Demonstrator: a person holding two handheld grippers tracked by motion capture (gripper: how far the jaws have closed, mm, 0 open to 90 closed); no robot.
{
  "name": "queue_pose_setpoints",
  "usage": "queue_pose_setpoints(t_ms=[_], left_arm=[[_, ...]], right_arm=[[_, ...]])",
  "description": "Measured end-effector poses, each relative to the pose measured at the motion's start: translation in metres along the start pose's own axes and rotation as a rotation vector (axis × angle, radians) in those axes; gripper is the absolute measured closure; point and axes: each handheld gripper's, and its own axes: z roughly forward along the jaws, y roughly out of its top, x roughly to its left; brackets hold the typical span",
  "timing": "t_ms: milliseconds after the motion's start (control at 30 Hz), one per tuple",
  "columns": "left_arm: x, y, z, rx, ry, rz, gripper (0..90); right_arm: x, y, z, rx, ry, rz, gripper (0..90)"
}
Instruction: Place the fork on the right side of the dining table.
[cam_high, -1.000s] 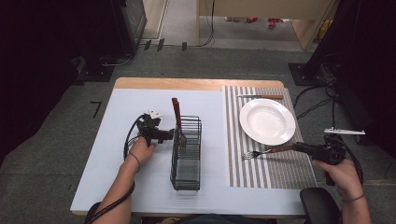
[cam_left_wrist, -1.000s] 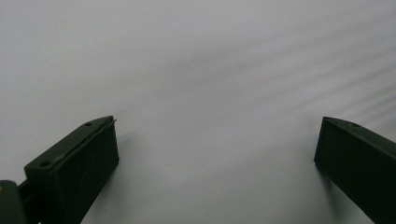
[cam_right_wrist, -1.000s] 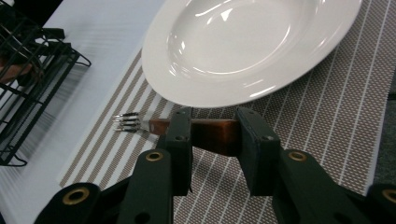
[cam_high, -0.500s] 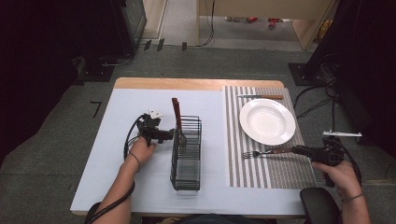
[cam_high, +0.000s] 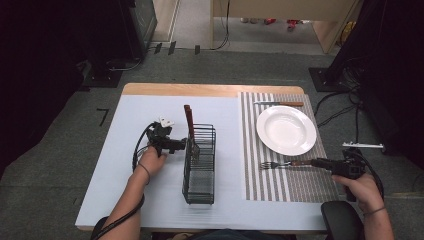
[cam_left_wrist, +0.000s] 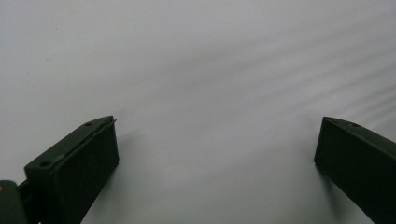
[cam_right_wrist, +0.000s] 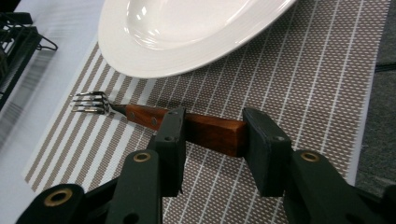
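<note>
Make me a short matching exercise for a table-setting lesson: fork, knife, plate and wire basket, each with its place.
Things:
1. fork
2. knife
3. plate
4. wire basket

Places:
A. on the pale tabletop, left of the striped mat
B. on the mat, at its far edge beyond the plate
C. on the mat, nearer the person than the plate
D. on the mat, between the two pieces of cutlery

Pairs: 1-C, 2-B, 3-D, 4-A

Left gripper (cam_high: 186, 145) fingers wide apart, hand low, level. Right gripper (cam_high: 315, 162) fingers just been opening.
</note>
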Motion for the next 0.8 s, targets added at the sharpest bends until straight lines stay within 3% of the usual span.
queue_pose_setpoints(t_ms=[267, 433, 800], left_arm=[[0.0000, 0.0000, 0.0000, 0.000, 0.000, 0.000, 0.0], [0.0000, 0.0000, 0.0000, 0.000, 0.000, 0.000, 0.0], [0.0000, 0.0000, 0.0000, 0.000, 0.000, 0.000, 0.0]], right_arm=[[-0.0028, -0.0027, 0.0021, 0.009, -0.005, -0.001, 60.1], [-0.0060, -0.0027, 0.0038, 0.023, -0.042, -0.006, 60.6], [-0.0073, -0.0029, 0.0066, 0.039, -0.066, -0.020, 59.0]])
